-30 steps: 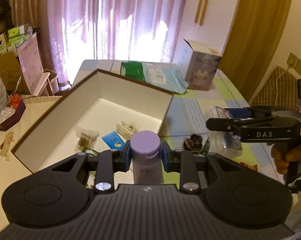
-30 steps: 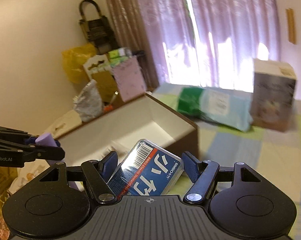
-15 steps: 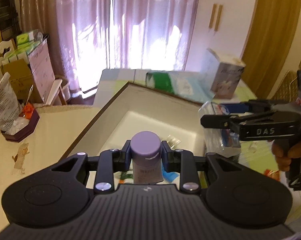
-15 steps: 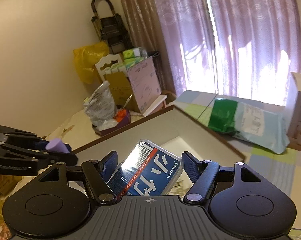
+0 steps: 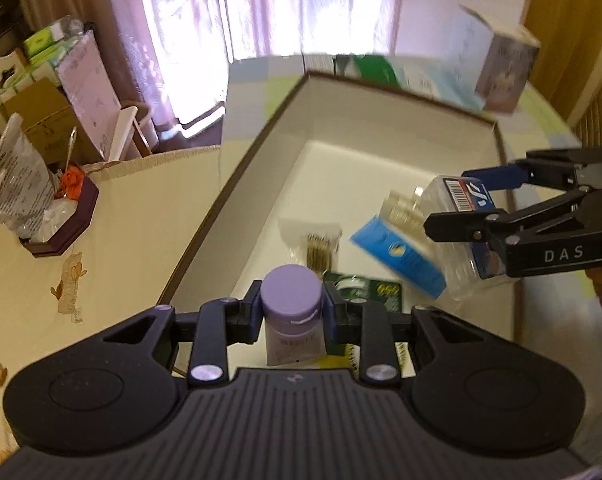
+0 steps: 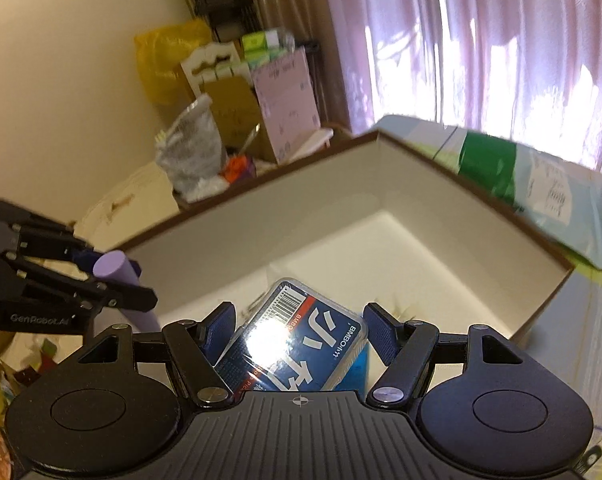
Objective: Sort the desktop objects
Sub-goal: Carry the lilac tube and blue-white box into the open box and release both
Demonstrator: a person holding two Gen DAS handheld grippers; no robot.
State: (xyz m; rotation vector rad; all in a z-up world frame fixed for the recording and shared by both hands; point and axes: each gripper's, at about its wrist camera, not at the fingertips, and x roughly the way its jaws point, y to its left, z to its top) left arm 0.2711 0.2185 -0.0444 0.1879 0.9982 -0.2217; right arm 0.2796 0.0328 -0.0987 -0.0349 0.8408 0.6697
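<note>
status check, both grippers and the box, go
Left gripper shut on purple-capped bottle, right gripper shut on clear plastic case. Both over open box. Packets already on its floor, nothing blocking.

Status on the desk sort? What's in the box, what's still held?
Done: a blue packet, a clear bag of gold pins and a green sachet lie inside the open white cardboard box.

In hand: left gripper clamps a purple-capped tube; right gripper holds a clear plastic case with a blue label. Both hover over the box.

Left: release both.
</note>
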